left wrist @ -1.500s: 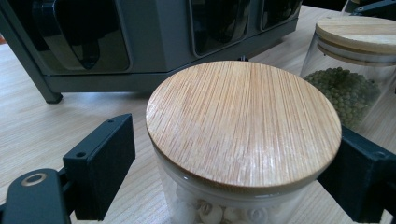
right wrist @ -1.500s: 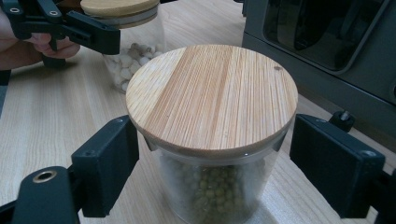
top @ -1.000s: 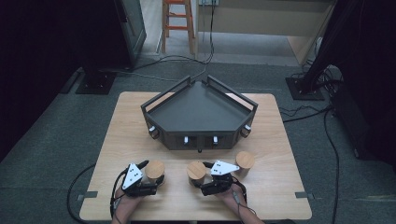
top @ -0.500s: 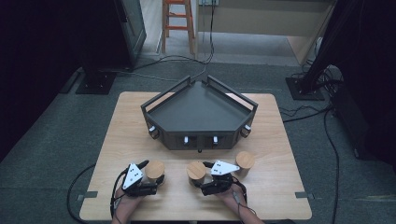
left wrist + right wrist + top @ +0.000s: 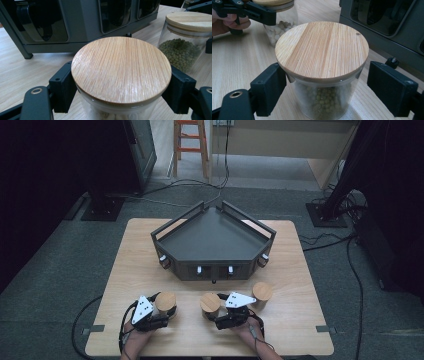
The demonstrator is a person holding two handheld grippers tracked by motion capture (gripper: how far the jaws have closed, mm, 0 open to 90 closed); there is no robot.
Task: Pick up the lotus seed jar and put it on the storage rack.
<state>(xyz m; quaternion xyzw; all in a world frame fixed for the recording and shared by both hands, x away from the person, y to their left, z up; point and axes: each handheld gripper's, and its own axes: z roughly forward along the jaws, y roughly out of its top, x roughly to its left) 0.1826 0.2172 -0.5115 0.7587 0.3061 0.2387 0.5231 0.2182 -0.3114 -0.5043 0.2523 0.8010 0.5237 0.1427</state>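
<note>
At the near left of the wooden table (image 5: 300,285), the left gripper (image 5: 159,312) has just been closing its jaws, and in the left gripper view both black pads press the glass wall just under the bamboo lid of the white-filled jar (image 5: 121,68), so it is clenched on that jar. The jar looks like smooth, rigid glass, slippery and breakable if knocked, and the pale pieces inside should give it moderate weight; the lid probably only sits in the mouth, so I would hold the glass below the rim, as now, not the lid. Just right of it, near the middle of the front edge, the right gripper (image 5: 220,314) straddles the green-bean jar (image 5: 322,53): its left pad seems to touch the glass under the lid, while its right pad stands clear with table showing between, so it is released. That jar likely handles the same, a little heavier with dense beans. Farther right stands a third lidded jar (image 5: 262,291), untouched. Behind all three sits the dark angled tray (image 5: 212,242).
</note>
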